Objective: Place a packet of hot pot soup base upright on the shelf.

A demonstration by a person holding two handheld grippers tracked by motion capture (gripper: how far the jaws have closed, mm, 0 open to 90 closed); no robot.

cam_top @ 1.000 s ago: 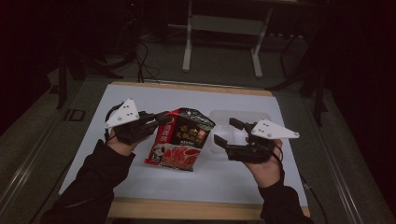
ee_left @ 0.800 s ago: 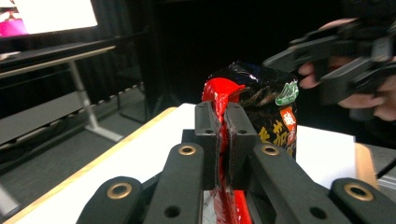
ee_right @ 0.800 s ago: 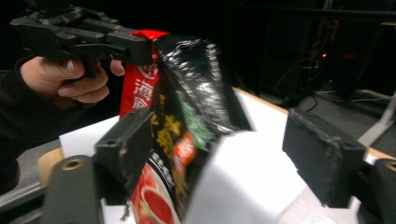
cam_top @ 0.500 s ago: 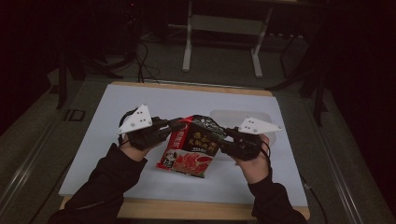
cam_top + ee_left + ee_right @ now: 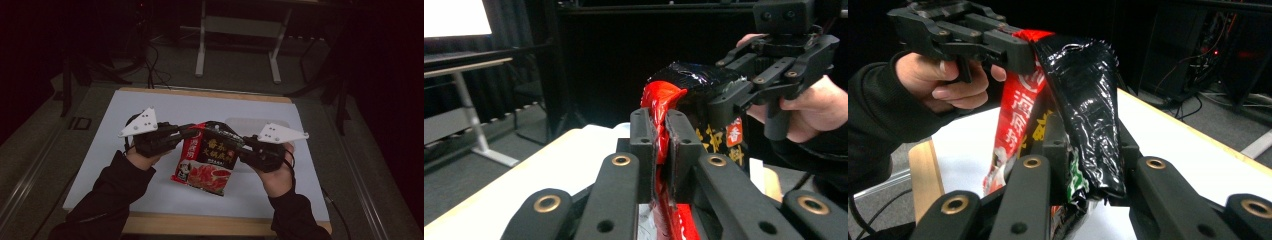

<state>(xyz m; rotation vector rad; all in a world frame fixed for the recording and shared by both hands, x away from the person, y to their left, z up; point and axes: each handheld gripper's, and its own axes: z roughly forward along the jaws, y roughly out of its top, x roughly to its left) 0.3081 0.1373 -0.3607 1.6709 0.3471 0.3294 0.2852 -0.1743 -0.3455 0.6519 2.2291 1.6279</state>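
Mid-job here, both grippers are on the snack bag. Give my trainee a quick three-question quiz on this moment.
1. True or false: the left gripper has its jaws clamped on the red edge of the snack bag.
2. Multiple choice: where is the bag? A) lying flat on the white table mat, B) held up above it between the two grippers, C) on the floor.
3. Short answer: which part of the bag does the right gripper pinch?

Key
1. True.
2. B.
3. The black side of the bag, at the end opposite the left gripper; its jaws have just been closing onto it.
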